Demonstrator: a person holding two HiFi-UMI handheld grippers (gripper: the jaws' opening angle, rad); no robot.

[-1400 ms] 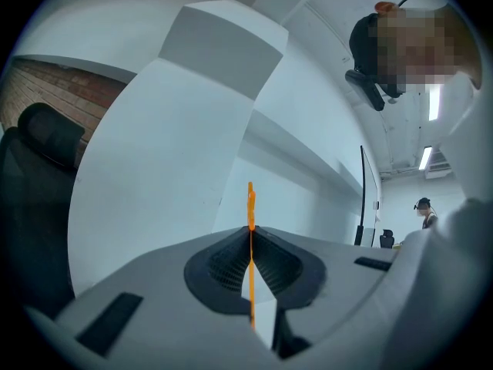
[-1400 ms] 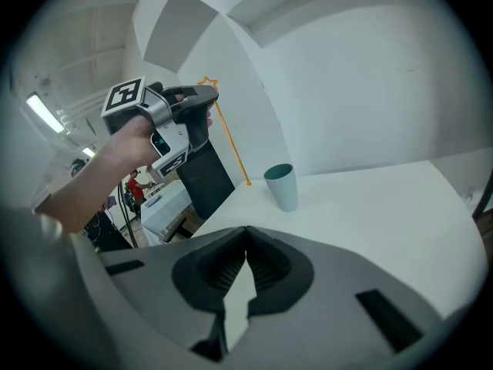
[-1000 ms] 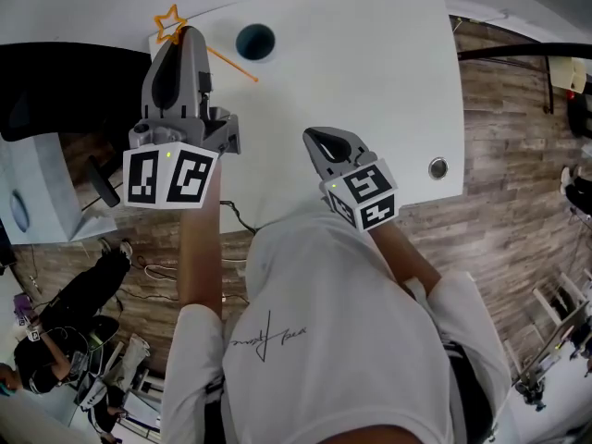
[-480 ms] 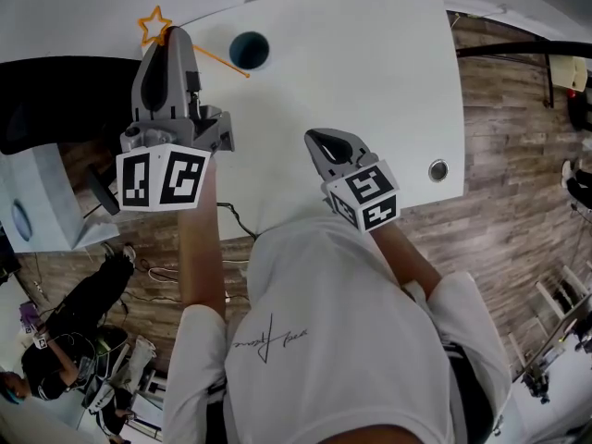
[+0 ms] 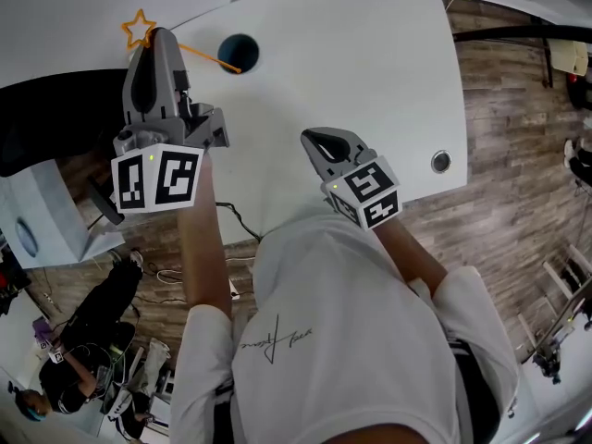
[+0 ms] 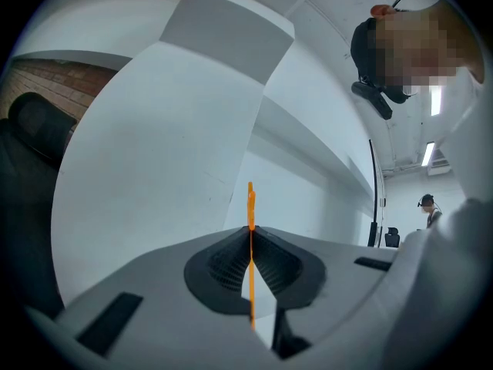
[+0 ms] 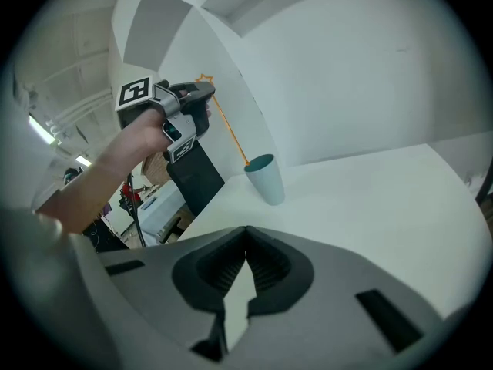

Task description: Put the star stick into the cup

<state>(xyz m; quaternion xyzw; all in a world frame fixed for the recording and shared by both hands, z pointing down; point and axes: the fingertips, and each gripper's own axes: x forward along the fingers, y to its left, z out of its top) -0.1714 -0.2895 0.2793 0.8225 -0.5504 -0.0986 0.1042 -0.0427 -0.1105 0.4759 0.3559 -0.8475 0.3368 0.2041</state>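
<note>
Fingers (image 6: 222, 267) of the left gripper (image 6: 250, 236) clenched on the star stick (image 6: 250, 203). Thin orange shaft pinched edge-on between the ribbed pads, with a short length poking out past the tips. Fingers (image 7: 271, 267) of the right gripper (image 7: 246, 231) pressed together on nothing, low over the desk (image 7: 385, 199).

Since a second ago: left gripper carried up and to the left in the head view, stick along with it. Lower tip of the stick, then short of the cup (image 5: 239, 52) on the person's side, now at the near rim of the cup's mouth. Right gripper in the same spot over the near part of the desk.

Star end up and to the left of the left fingertips in the head view. Shaft slanting down and to the right from the grip to the cup. In the right gripper view, tip right at the teal cup's rim; inside or just above, cannot tell. Cup upright on the desk, well apart from the right gripper.
</note>
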